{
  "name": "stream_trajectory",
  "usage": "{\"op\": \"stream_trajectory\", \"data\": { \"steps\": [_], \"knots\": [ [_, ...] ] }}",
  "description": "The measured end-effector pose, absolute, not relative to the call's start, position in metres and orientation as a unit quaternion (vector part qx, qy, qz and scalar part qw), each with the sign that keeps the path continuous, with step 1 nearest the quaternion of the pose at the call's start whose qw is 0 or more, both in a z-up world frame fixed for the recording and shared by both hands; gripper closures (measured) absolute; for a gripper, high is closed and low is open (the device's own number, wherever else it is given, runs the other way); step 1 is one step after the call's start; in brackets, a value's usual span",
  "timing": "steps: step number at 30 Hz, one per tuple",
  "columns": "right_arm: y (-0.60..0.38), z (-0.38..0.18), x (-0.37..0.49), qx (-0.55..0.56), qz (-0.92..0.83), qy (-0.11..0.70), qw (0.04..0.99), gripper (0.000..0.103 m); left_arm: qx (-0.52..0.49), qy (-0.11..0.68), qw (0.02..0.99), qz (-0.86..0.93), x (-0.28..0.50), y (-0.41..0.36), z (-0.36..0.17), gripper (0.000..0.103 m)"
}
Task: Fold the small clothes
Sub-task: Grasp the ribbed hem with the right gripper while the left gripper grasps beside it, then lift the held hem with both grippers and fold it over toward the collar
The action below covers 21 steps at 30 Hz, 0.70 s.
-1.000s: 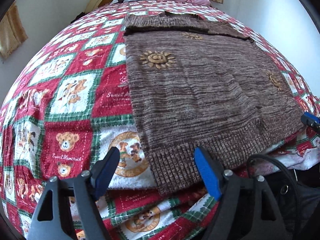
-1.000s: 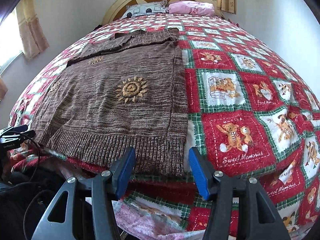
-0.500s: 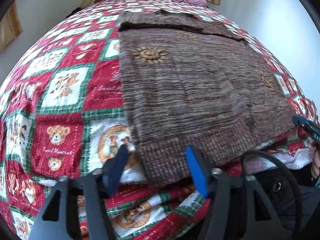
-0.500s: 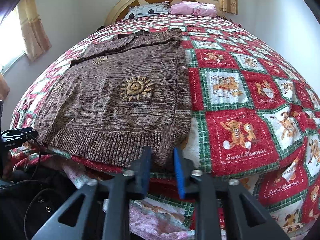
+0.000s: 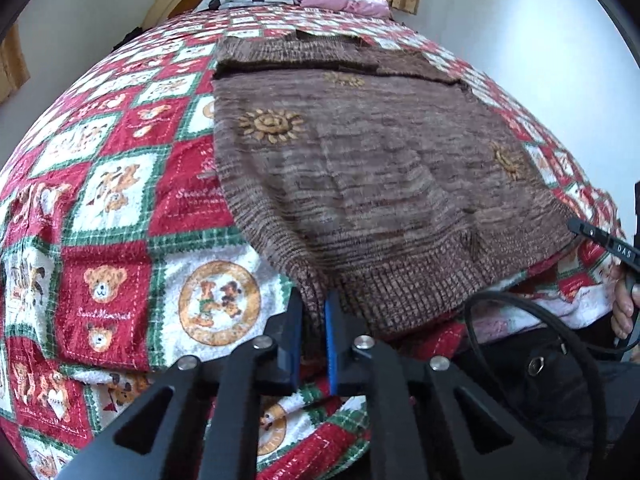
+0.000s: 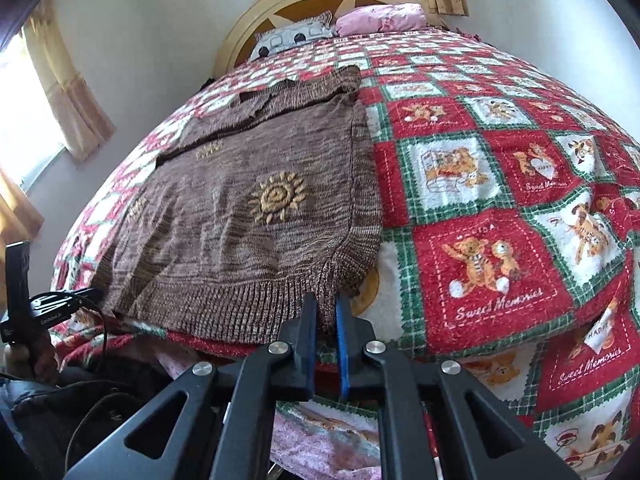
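Sweater: brown knit sweater (image 5: 380, 184) spread flat on the teddy-bear quilt (image 5: 120, 208), ribbed hem nearest me, collar toward 12 o'clock.
Left gripper (image 5: 314, 320): jaws have just been closing; now clamped on the hem's left corner, lifting it.
Right gripper (image 6: 326, 320): jaws likewise just closed, pinching the hem's right corner.
Pillows: grey pillow (image 6: 296, 36) and pink pillow (image 6: 384, 16) at 12 o'clock.
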State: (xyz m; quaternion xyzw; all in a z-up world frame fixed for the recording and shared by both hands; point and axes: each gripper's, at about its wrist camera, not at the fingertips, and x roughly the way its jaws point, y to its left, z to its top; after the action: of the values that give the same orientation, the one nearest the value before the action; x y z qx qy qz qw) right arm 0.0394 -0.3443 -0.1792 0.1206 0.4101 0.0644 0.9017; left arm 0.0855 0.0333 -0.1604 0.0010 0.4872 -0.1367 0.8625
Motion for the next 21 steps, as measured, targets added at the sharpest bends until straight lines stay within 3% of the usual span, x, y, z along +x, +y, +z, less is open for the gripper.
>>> {"op": "stream_trajectory", "data": {
  "steps": [12, 21],
  "knots": [
    [-0.366, -0.143, 0.044, 0.213, 0.115, 0.342, 0.908, 0.096, -0.053, 0.404, 0.900, -0.157, 0.088, 0.055, -0.119, 0.093],
    [-0.374, -0.110, 0.076, 0.217, 0.114, 0.303, 0.921, 0.097, -0.079, 0.369, 0.914, -0.148, 0.129, 0.066, -0.093, 0.093]
  ]
}}
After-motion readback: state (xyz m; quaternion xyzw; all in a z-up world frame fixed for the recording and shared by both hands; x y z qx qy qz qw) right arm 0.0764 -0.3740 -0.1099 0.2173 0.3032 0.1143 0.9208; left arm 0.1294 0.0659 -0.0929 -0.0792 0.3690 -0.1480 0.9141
